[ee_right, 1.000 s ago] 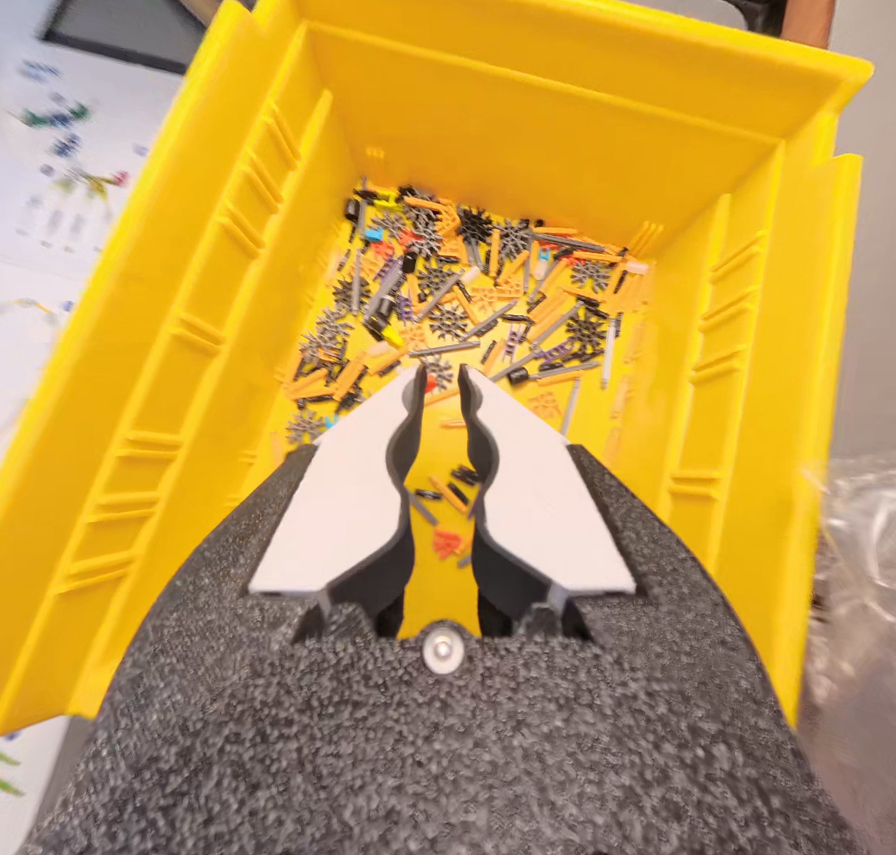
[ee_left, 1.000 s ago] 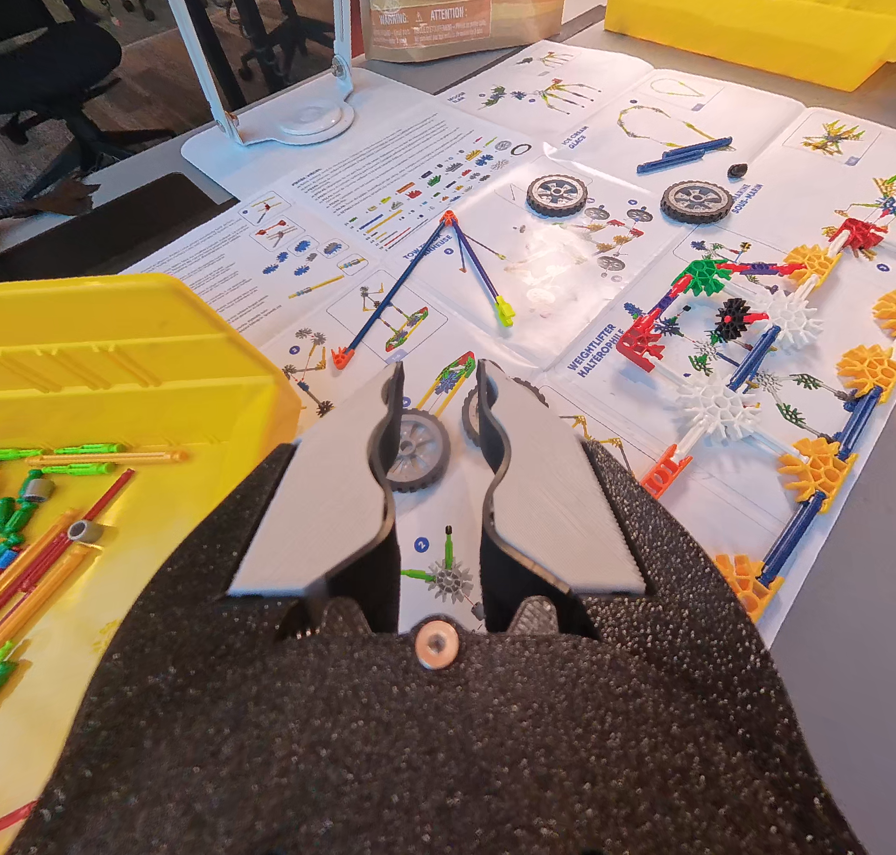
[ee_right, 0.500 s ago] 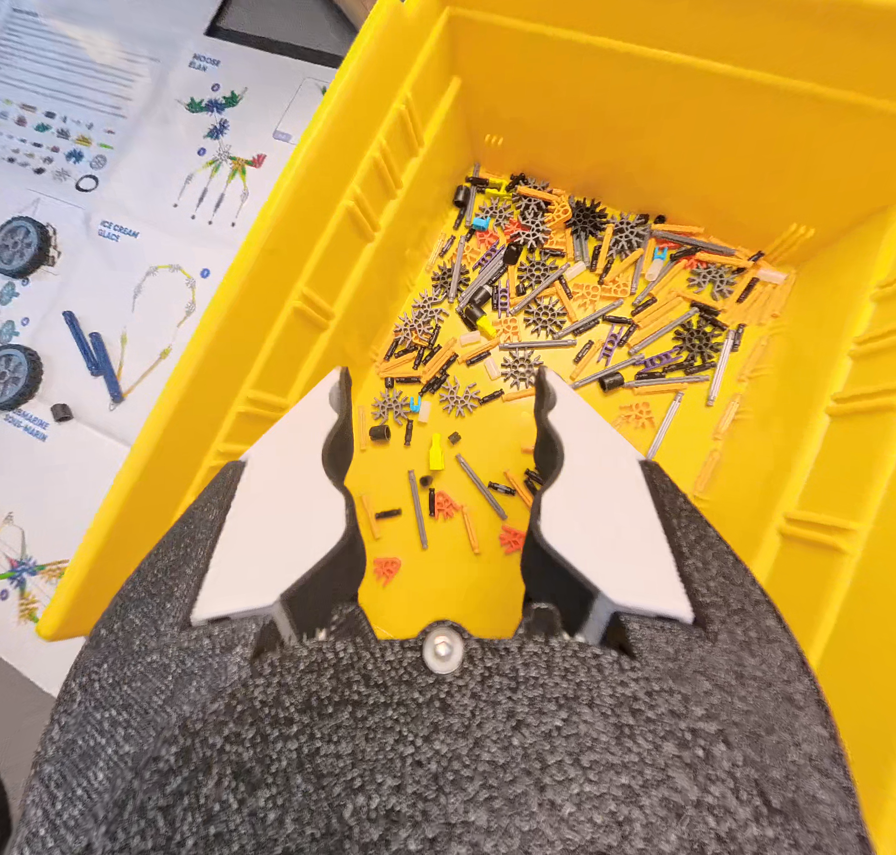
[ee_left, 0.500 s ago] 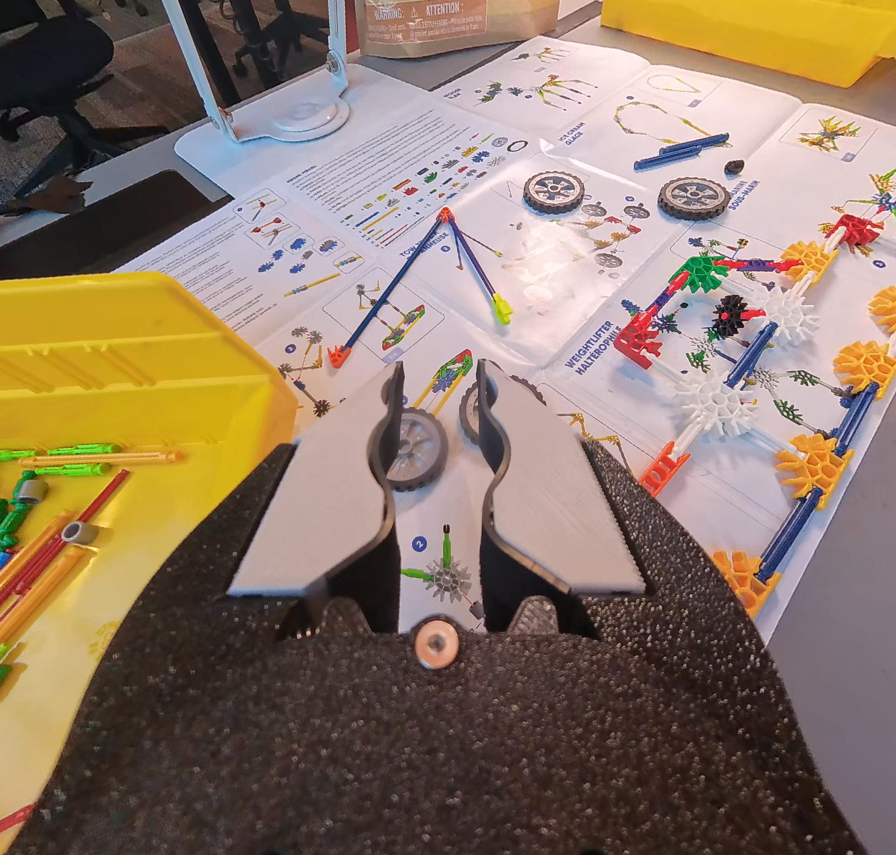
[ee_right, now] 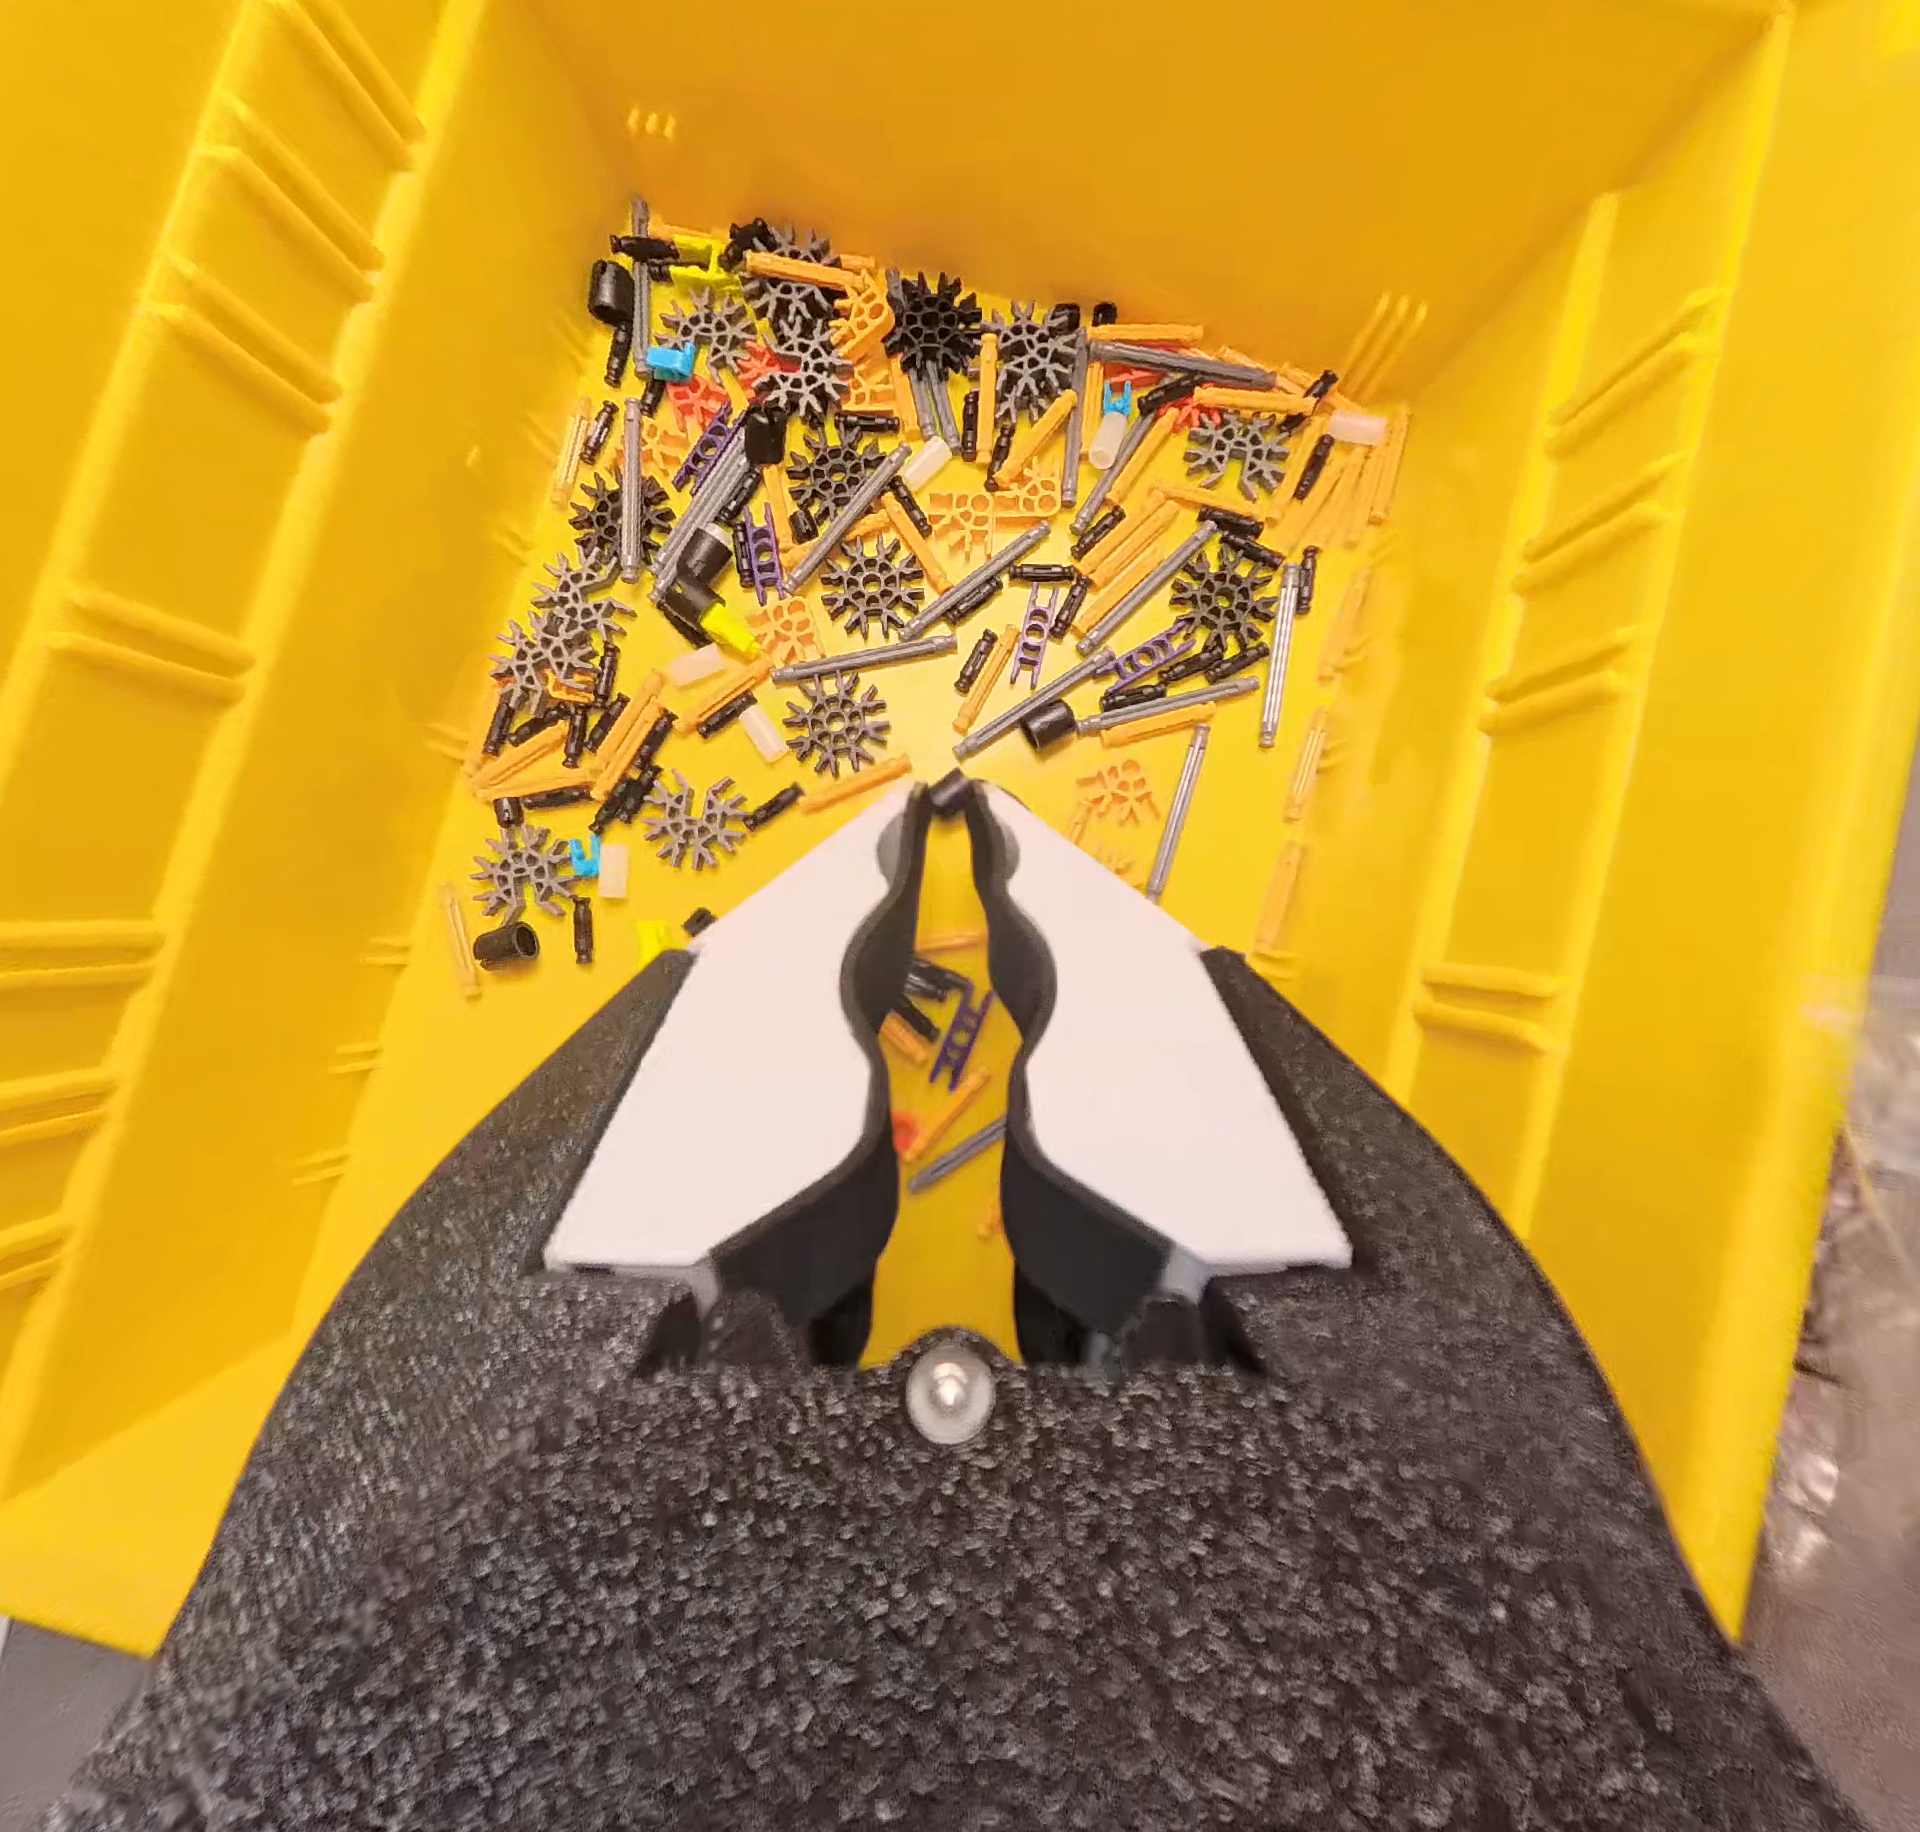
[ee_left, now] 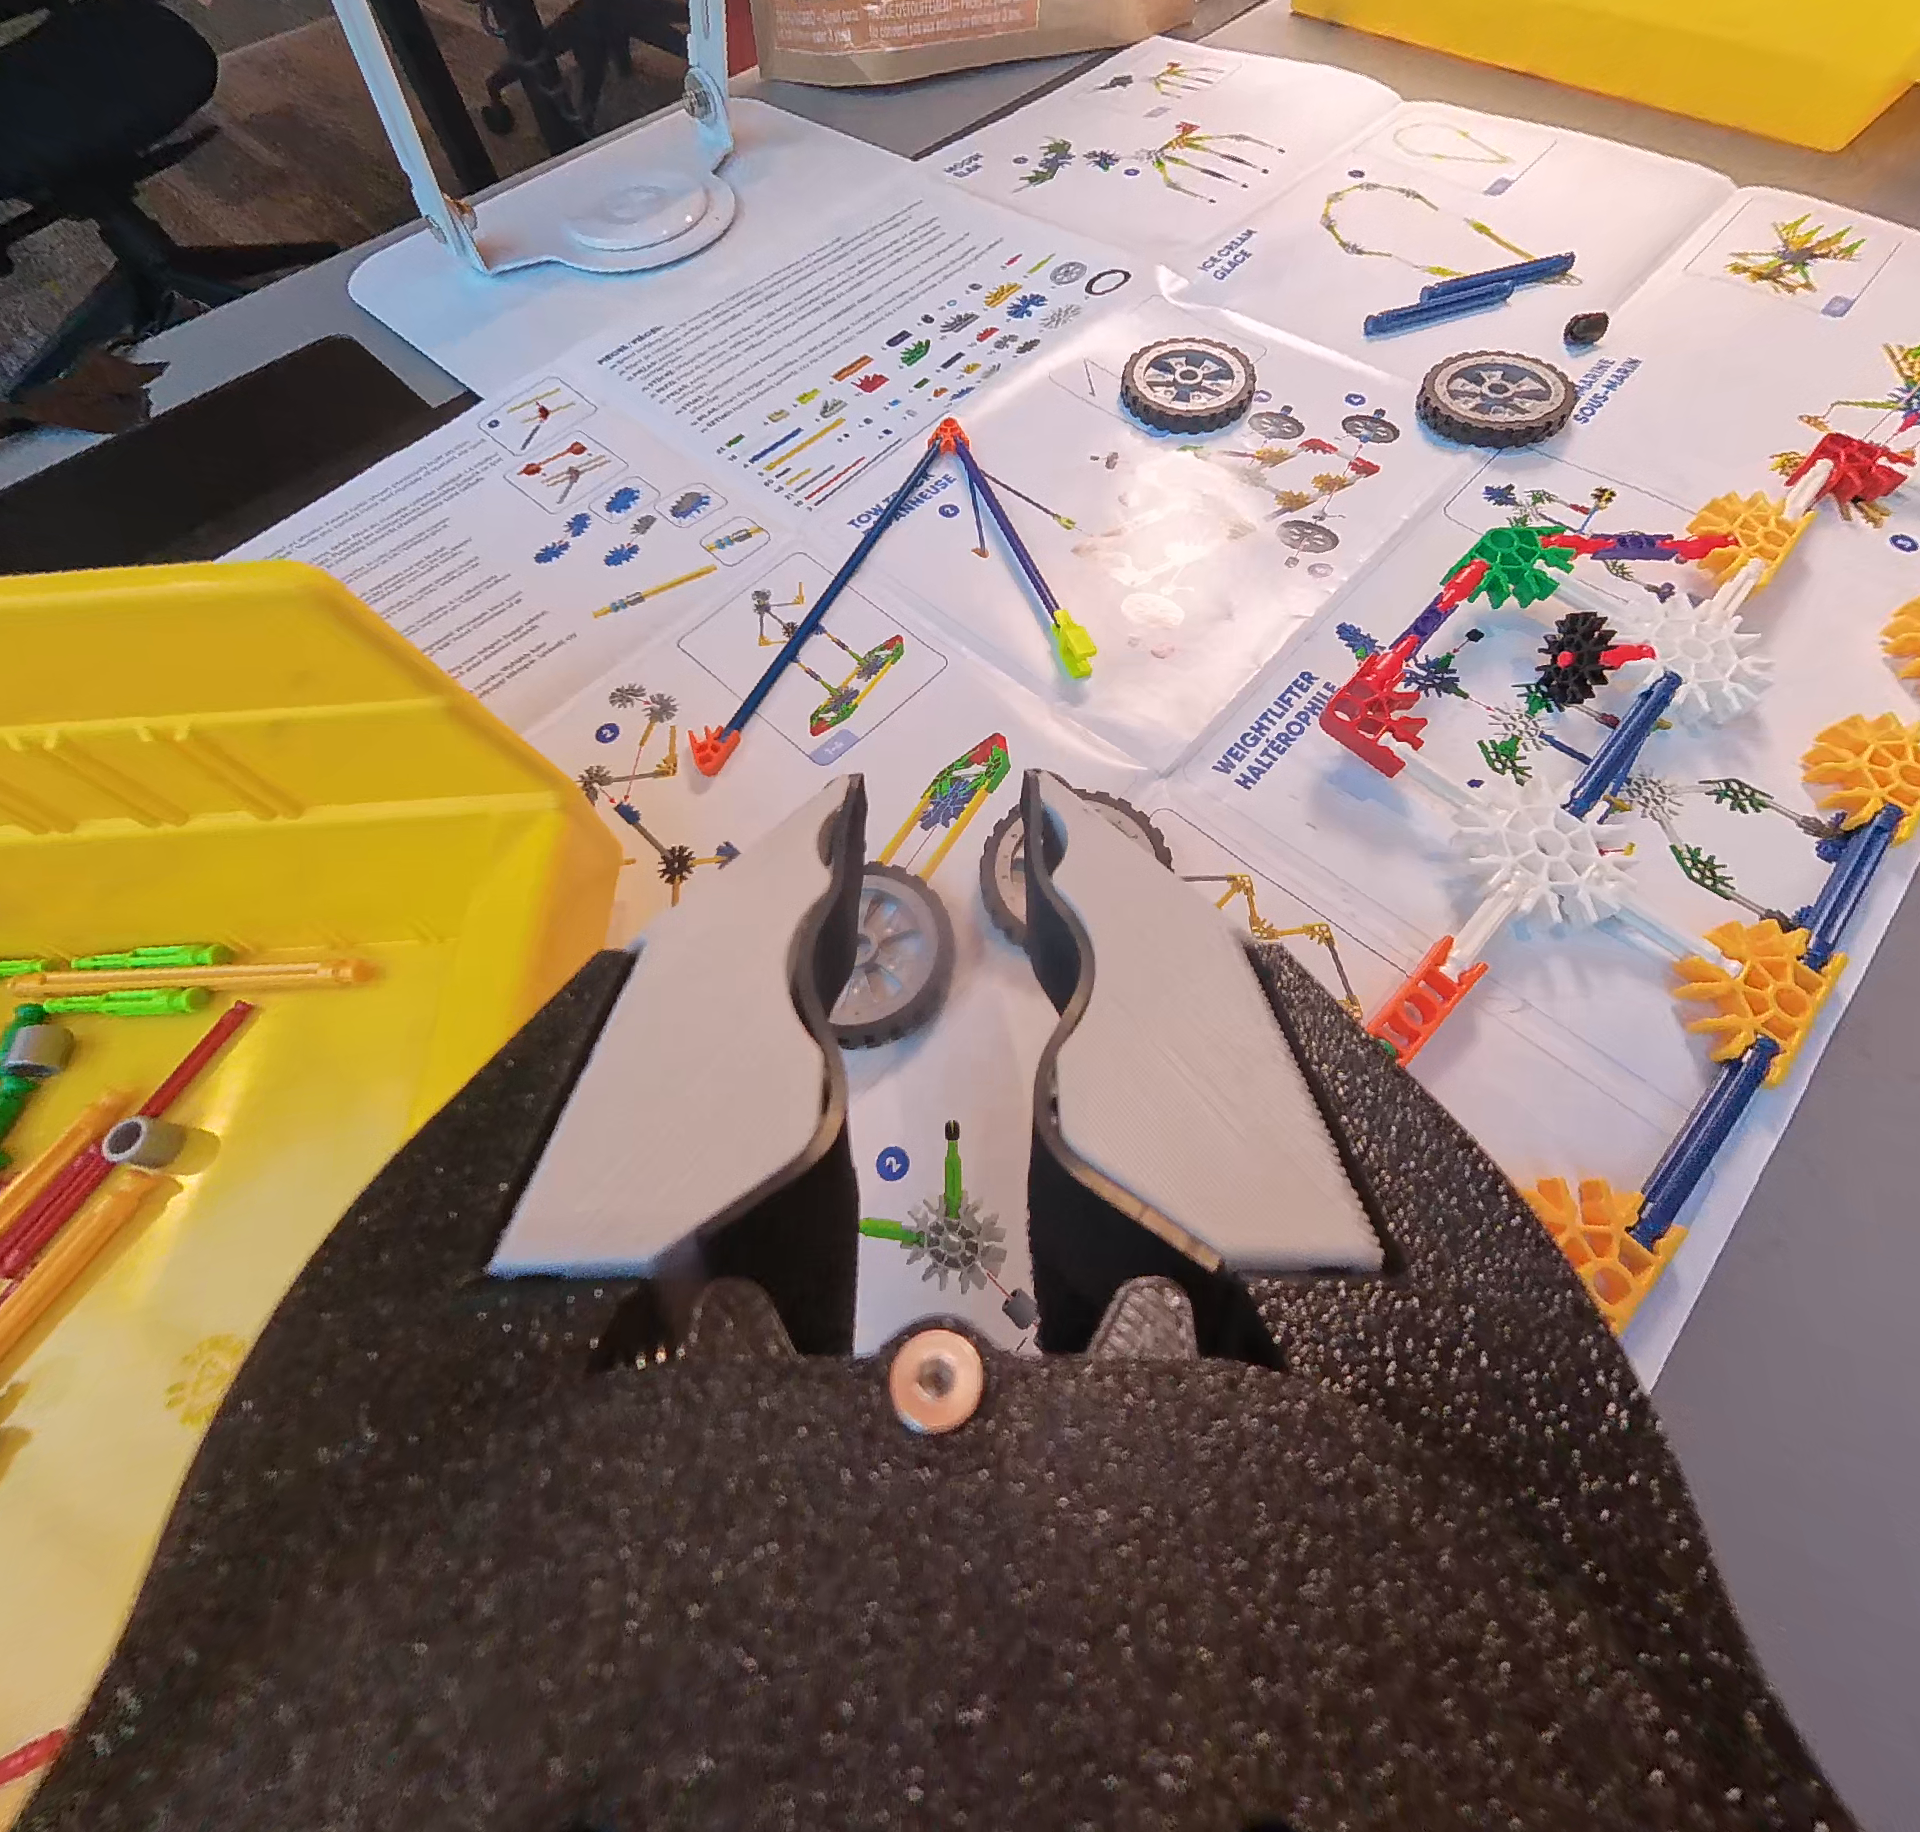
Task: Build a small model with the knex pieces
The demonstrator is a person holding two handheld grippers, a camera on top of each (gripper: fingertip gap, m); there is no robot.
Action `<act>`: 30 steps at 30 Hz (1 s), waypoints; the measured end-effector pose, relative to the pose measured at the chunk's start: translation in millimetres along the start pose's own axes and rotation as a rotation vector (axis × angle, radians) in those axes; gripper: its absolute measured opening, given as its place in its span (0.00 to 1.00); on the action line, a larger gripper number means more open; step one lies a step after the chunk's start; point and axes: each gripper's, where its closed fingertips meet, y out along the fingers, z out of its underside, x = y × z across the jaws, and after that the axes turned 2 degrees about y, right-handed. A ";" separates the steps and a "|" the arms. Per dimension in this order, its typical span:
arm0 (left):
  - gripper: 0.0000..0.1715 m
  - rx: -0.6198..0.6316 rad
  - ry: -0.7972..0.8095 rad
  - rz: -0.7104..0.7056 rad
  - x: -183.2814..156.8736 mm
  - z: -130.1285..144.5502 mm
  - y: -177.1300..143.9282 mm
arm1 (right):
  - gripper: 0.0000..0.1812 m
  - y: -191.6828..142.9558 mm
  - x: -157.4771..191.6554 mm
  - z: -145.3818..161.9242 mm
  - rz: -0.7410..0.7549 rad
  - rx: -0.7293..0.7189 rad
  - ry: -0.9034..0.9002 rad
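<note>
the right hand-held gripper (ee_right: 943,803), deep in the yellow bin (ee_right: 312,432), pinches a small, light, stiff black connector piece (ee_right: 948,795) at its tips; the left hand-held gripper (ee_left: 940,795) hangs narrowly parted, empty, above a toy wheel (ee_left: 894,951).

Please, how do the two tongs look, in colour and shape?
The left tongs and right tongs look alike: two pale grey, flat fingers with wavy black inner edges, on a black speckled foam-like body with one silver screw in the middle. No cables or sleeves show.
</note>
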 end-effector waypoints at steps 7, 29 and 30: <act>0.16 0.002 -0.004 0.000 1.2 1.4 -0.2 | 0.07 15.4 -3.3 6.8 0.014 0.082 0.085; 0.16 -0.003 0.015 0.013 -5.7 -2.1 0.1 | 0.04 -43.2 224.5 -66.6 -0.285 -0.097 -0.481; 0.16 -0.010 0.016 0.010 -5.2 -3.6 -1.3 | 0.04 -31.5 239.1 -60.4 -0.276 -0.069 -0.515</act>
